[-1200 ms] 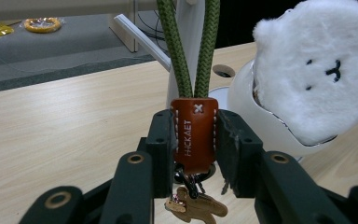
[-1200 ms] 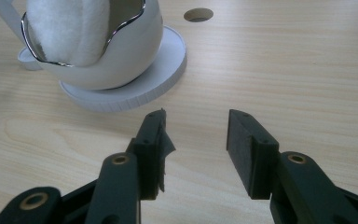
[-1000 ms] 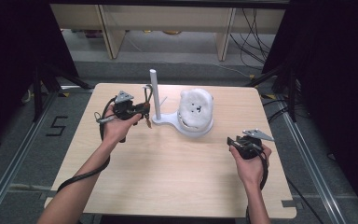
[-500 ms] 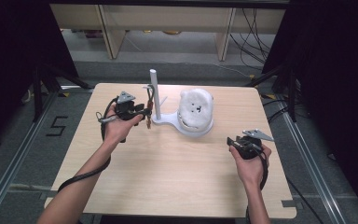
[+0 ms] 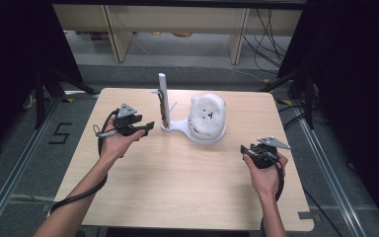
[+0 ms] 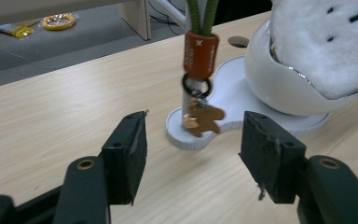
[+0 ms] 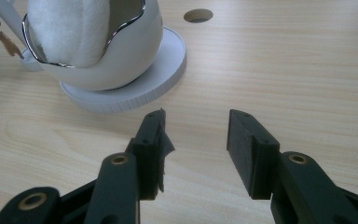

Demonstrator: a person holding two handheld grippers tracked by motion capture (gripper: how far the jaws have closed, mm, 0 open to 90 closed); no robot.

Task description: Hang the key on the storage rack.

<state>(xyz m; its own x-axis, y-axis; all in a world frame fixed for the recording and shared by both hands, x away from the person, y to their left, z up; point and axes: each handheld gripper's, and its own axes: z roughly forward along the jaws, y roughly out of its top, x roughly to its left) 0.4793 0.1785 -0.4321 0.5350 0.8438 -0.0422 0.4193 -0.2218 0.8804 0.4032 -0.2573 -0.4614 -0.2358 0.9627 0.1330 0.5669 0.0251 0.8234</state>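
A white stand [image 5: 164,98] rises from a flat white base [image 6: 186,136] at the back middle of the wooden table [image 5: 177,187]. From its post hangs a keychain: green cord, orange sleeve [image 6: 200,53], black ring and a brown gingerbread-man charm [image 6: 204,119]. Joined to that base is a white egg-like shell [image 6: 284,88] holding a fluffy white plush [image 5: 207,113] with a stitched face. My left gripper [image 5: 149,128] is open just left of the stand, and the charm hangs beyond its jaws [image 6: 193,154], apart from them. My right gripper [image 7: 196,149] is open and empty, low over the table right of the shell [image 7: 121,51].
A round hole [image 7: 198,15] pierces the table behind the shell. Beyond the far edge are wooden shelf legs [image 5: 239,39], floor cables and a yellow ring [image 6: 58,21]. Dark frame posts flank the table. Bare wood spans the front half.
My left gripper has drawn back a little from the stand, toward the person. The right gripper has stayed put.
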